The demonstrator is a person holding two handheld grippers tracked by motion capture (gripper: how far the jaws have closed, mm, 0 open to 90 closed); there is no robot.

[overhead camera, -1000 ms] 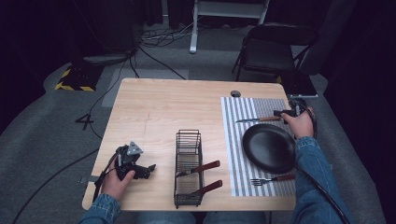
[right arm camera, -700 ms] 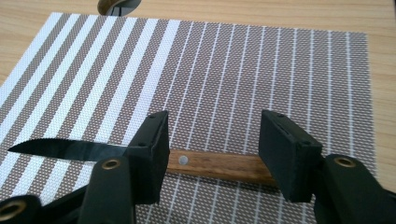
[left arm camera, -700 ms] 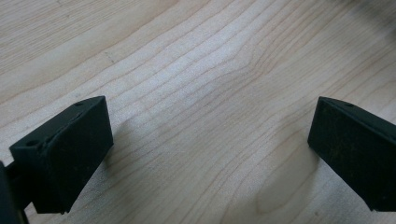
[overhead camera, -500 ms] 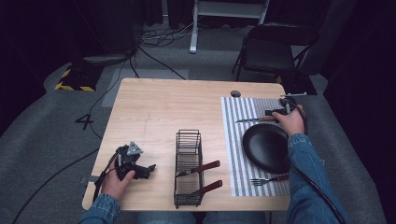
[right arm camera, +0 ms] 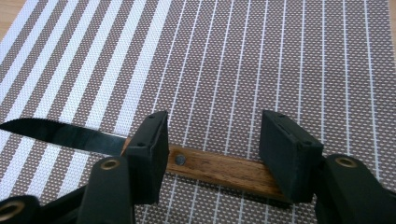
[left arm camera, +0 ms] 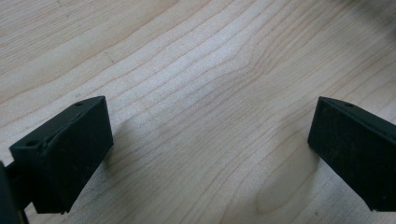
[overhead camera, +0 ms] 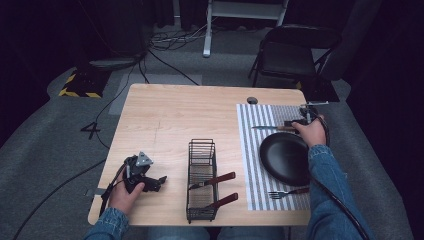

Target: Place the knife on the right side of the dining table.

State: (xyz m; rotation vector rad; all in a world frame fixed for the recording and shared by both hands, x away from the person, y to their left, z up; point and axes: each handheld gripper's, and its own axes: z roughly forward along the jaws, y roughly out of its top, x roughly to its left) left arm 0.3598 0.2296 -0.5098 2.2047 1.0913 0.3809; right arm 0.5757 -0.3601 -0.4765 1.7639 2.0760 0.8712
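wood-handled knife (right arm camera: 210, 168) flat on striped placemat (right arm camera: 280, 56), between the parted jaws of right gripper (right arm camera: 212, 140)

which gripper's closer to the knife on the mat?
Right. The right gripper has its fingers straddling the knife handle; the left gripper rests across the table, beyond the wire rack.

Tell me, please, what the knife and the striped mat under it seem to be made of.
The knife: its blade looks like polished steel, dark, glossy and serrated; its handle seems varnished wood, brown and grained, with a metal rivet. The mat looks like woven vinyl or fabric, matte, judging by its fine dotted weave in brown and white stripes.
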